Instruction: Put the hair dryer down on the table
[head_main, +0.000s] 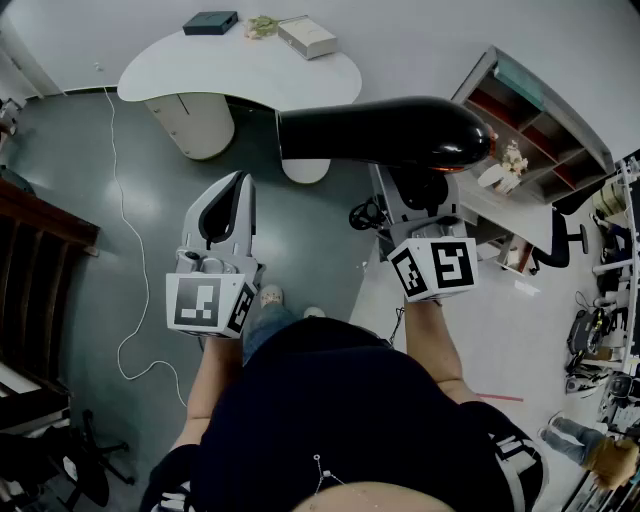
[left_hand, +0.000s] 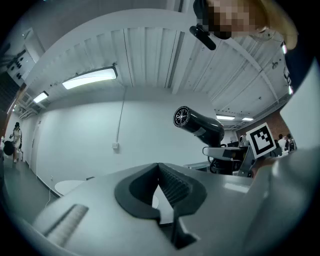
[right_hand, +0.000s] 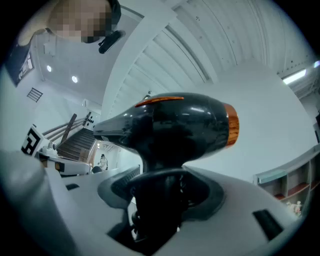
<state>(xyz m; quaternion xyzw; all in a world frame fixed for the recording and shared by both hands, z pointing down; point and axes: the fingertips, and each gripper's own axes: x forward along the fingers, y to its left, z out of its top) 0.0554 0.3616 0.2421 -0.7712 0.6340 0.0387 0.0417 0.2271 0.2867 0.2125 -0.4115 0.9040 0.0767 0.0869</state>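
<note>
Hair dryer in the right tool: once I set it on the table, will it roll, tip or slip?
The hair dryer looks top-heavy, with a bulky barrel above where the right tool clamps it, so it would probably tip if stood upright. Its round, glossy shell may roll or slide on the smooth table; laying it sideways seems safer.

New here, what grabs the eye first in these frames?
The glossy black hair dryer with an orange ring dominates. It is held in mid-air at the centre of the head view, its handle clamped in the right gripper. The left gripper hangs beside it, shut and empty. Beyond both, the white curved table sits at the top of that view.
</note>
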